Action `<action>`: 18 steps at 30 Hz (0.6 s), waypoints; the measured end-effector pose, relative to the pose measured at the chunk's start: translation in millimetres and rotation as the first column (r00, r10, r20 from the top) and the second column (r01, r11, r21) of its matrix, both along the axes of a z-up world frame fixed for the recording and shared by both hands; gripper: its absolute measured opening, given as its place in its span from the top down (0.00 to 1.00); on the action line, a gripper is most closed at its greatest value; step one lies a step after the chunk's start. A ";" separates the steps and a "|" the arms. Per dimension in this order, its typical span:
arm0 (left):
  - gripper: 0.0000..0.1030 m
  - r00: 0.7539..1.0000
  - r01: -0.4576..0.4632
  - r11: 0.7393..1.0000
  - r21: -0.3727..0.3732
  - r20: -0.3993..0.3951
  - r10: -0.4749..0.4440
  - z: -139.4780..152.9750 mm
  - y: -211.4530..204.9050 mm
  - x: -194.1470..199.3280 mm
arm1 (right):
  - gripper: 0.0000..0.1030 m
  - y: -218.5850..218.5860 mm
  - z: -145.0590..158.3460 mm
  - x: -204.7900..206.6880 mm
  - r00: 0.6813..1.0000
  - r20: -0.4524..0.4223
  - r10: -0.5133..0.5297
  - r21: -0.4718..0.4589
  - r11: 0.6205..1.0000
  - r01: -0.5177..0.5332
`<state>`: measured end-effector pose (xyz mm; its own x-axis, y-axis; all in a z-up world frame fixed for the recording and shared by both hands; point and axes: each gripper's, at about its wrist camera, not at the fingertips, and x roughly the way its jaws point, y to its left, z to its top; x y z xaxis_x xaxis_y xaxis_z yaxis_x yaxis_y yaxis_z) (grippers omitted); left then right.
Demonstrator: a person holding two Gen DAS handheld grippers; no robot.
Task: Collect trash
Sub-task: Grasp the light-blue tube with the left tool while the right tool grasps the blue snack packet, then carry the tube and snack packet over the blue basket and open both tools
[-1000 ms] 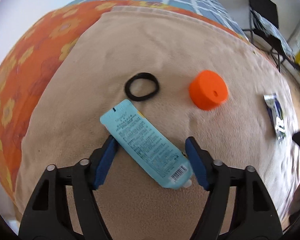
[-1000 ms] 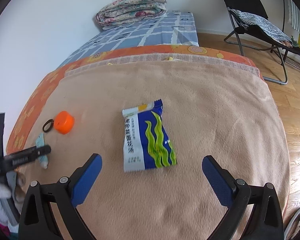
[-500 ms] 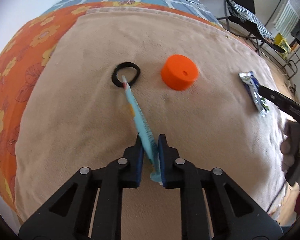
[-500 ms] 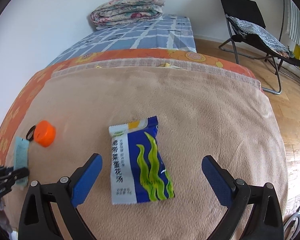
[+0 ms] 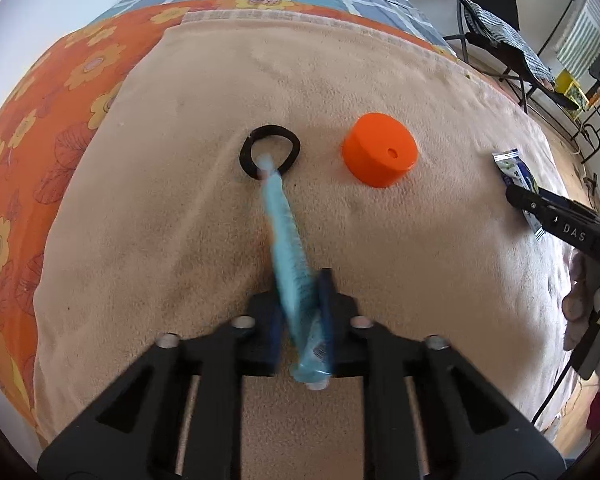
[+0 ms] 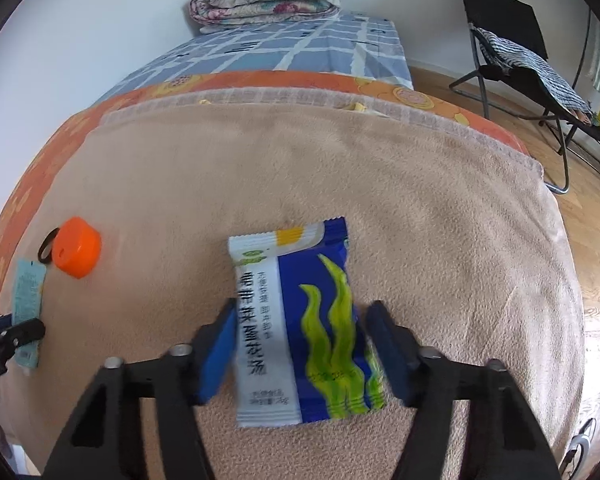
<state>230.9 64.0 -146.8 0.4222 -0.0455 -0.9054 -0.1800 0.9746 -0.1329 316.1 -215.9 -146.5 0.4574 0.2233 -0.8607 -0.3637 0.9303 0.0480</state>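
Blue-padded left gripper (image 5: 300,312) clamps pale blue sachet (image 5: 288,248) edge-on, tip over black hair tie (image 5: 270,151); best lift straight, grip firm. Right gripper (image 6: 300,344) half-open, astride blue snack packet (image 6: 296,320) flat on blanket; should close squarely on sides. Beige fleece blanket (image 6: 380,168), orange cap (image 5: 379,155), folding chair (image 6: 512,40) beyond

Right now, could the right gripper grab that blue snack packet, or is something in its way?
Probably yes: the right gripper is open, one finger either side of the blue snack packet lying flat on the blanket, nothing between.
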 end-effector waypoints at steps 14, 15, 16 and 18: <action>0.95 0.996 0.057 0.998 -0.008 0.068 -0.056 29.8 -10.8 -34.4 | 0.49 -7.0 36.3 -51.6 0.998 0.020 0.058 0.056 0.997 -0.059; 0.95 0.996 0.056 0.998 -0.010 0.076 -0.055 33.7 -10.7 -37.9 | 0.49 -7.2 41.4 -56.5 0.998 0.030 0.064 0.057 0.996 -0.066; 0.95 0.995 0.055 0.998 -0.014 0.080 -0.054 36.4 -10.2 -40.1 | 0.49 -7.0 47.3 -62.7 0.997 0.041 0.070 0.056 0.996 -0.073; 0.95 0.994 0.056 0.998 -0.016 0.091 -0.054 43.0 -11.0 -47.0 | 0.50 -6.9 56.4 -73.6 0.995 0.056 0.085 0.059 0.994 -0.088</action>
<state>183.9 53.1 -103.8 0.4991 -0.0875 -0.8621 -0.1128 0.9799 -0.1647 242.5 -222.8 -90.1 0.4792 0.3154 -0.8190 -0.4461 0.8912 0.0823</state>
